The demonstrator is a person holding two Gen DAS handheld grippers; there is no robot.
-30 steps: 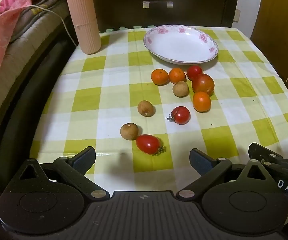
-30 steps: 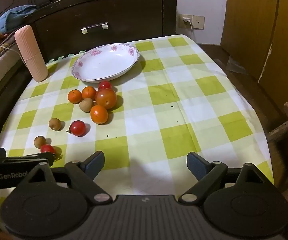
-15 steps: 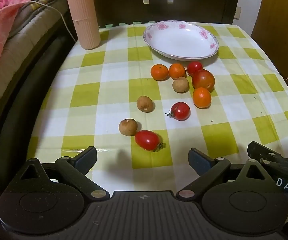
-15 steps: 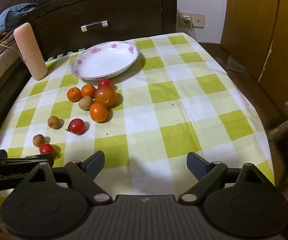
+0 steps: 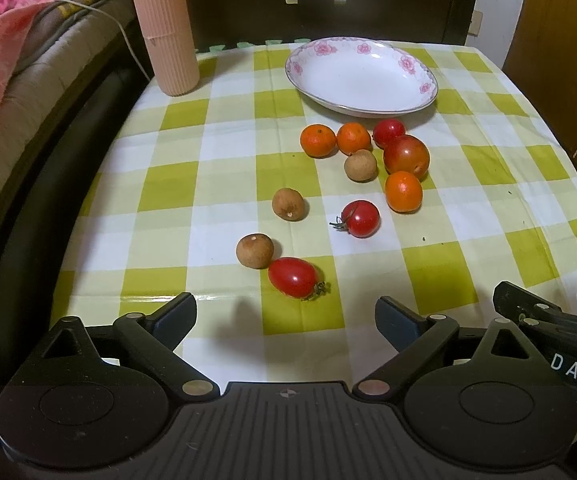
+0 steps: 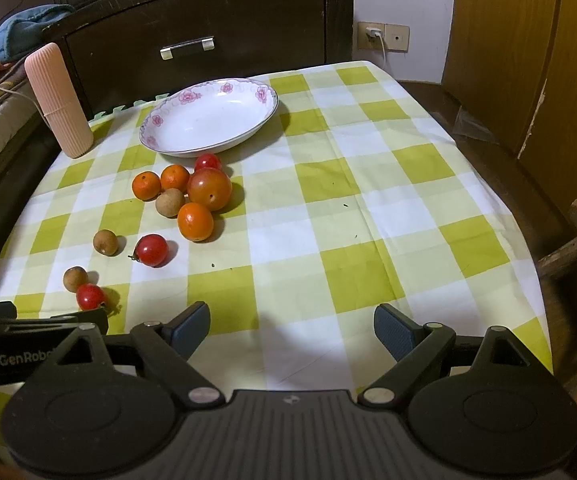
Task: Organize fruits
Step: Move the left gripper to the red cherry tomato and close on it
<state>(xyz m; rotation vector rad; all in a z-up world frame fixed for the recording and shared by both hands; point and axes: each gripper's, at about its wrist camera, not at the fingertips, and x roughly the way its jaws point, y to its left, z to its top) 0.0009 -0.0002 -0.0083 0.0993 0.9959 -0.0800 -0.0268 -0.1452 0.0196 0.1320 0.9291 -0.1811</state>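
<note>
Checked yellow-and-white tablecloth (image 5: 228,152), fruit loose on it.
Left gripper (image 5: 286,314) and right gripper (image 6: 291,330) both gape wide, empty. Nearest the left one lies an oval red tomato (image 5: 293,278) touching a brown longan (image 5: 254,251); farther off, oranges and tomatoes cluster before the empty flowered plate (image 5: 362,76).

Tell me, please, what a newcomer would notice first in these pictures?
Probably the loose fruit, red tomatoes like the oblong tomato and small oranges, scattered over the green-checked tablecloth. Behind them sits an empty floral plate, with a ribbed pink cylinder standing at the far left corner.
</note>
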